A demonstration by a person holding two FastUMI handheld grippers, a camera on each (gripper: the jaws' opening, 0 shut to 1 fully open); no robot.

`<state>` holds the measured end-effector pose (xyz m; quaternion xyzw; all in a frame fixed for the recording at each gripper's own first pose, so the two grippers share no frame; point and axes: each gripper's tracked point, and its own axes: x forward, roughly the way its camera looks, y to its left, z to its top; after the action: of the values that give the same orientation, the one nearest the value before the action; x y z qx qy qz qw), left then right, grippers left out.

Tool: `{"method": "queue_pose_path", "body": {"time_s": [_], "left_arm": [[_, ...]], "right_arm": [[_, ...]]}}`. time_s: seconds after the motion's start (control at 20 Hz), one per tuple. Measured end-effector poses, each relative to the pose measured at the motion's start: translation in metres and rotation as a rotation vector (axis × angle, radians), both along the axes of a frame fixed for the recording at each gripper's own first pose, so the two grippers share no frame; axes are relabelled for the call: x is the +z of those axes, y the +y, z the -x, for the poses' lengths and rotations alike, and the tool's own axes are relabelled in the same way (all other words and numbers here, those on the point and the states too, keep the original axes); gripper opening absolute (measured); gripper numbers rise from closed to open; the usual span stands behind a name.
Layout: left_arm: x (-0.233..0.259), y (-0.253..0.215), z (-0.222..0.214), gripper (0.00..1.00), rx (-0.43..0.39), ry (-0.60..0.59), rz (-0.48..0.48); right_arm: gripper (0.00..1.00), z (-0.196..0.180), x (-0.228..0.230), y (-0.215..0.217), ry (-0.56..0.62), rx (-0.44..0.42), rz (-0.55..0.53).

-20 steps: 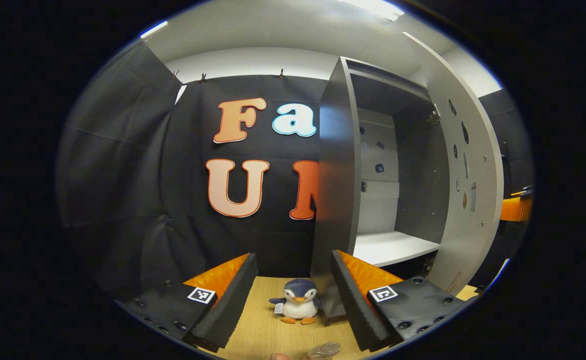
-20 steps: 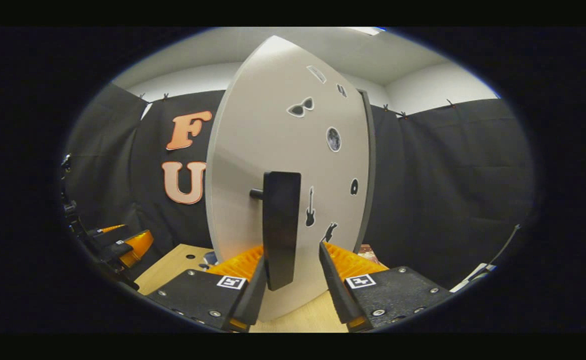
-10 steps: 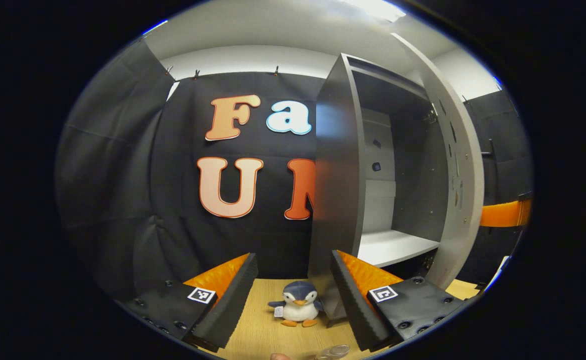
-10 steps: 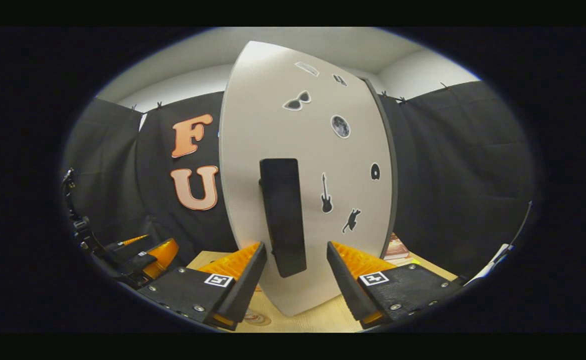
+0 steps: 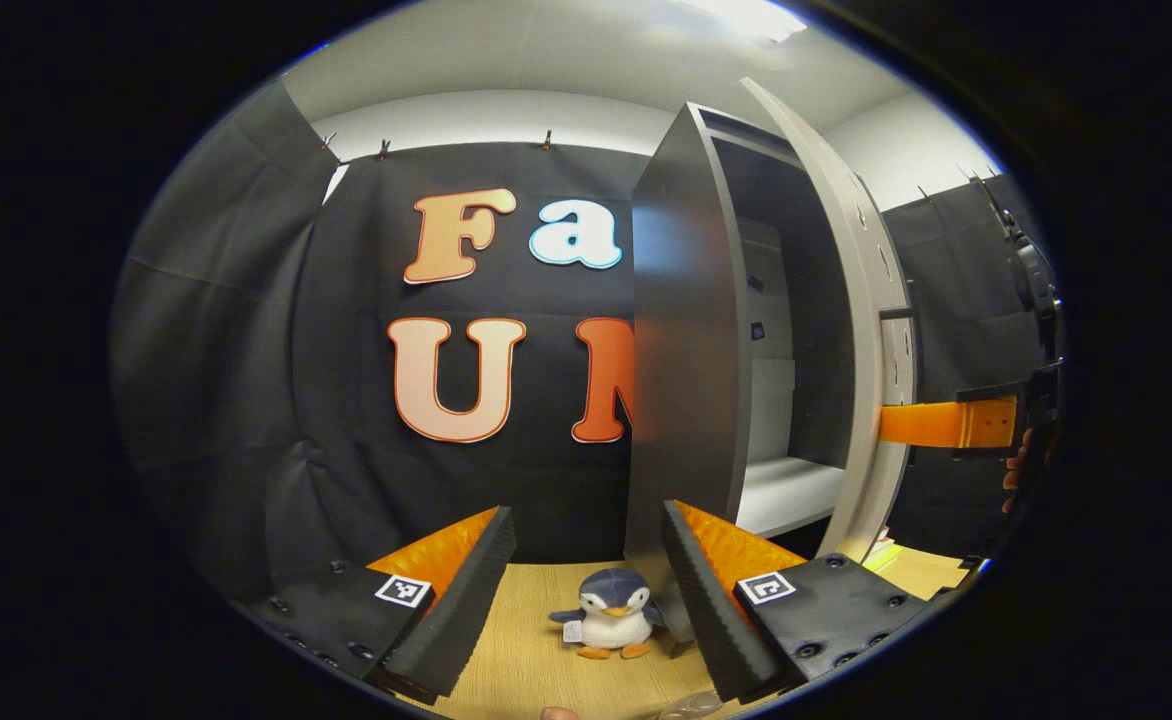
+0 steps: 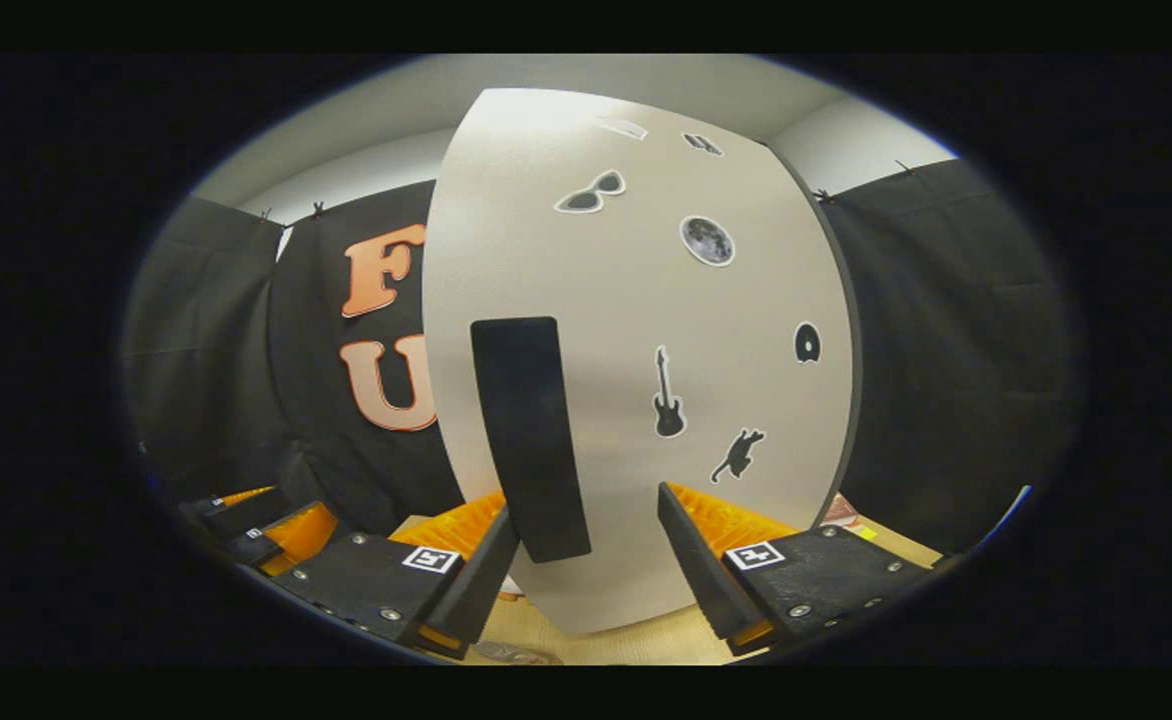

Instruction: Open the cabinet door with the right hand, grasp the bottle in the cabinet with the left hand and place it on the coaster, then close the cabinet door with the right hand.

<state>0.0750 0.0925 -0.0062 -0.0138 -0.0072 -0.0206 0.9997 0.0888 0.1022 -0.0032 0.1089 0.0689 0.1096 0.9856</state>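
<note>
Door (image 6: 636, 380) of the cabinet (image 5: 686, 330) stands just ahead of the right gripper (image 6: 586, 545) in the right gripper view, its pale outer face turned toward the camera and dotted with small stickers. Its dark handle (image 6: 529, 435) hangs slightly left of the midline between the spread fingers, the lower end close to the left finger (image 6: 481, 580); whether that finger touches it cannot be told, and the right finger (image 6: 696, 560) is clearly apart from it, so nothing is clamped. Off to the left in that view, low and farther away, sits the left gripper (image 6: 266, 525). In the left gripper view, the left gripper (image 5: 586, 580) is released too, fingers wide apart over the wooden table (image 5: 536, 660), with a small penguin toy (image 5: 608, 625) on the table between them, nearer the right one. Behind the toy rises the cabinet's dark side panel, and beyond it the door (image 5: 871, 330) is seen nearly edge-on, partly ajar, a white shelf (image 5: 786, 490) showing inside. At the far right, the right gripper (image 5: 956, 425) reaches toward the door's outer face.
</note>
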Motion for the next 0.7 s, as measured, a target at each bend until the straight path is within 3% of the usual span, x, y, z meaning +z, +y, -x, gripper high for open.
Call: {"method": "queue_pose_path", "body": {"time_s": [0.05,0.1,0.7], "left_arm": [[0.000,0.000,-0.002,0.96,-0.003,0.001,0.001],[0.000,0.001,-0.003,0.96,-0.005,0.000,-0.001],[-0.004,0.008,-0.009,0.94,0.031,0.019,-0.002]], "right_arm": [[0.86,-0.002,0.000,0.002,-0.001,0.004,0.003],[0.82,-0.004,0.000,0.003,-0.003,0.011,0.007],[0.93,-0.031,0.001,0.018,-0.027,0.075,0.001]]}}
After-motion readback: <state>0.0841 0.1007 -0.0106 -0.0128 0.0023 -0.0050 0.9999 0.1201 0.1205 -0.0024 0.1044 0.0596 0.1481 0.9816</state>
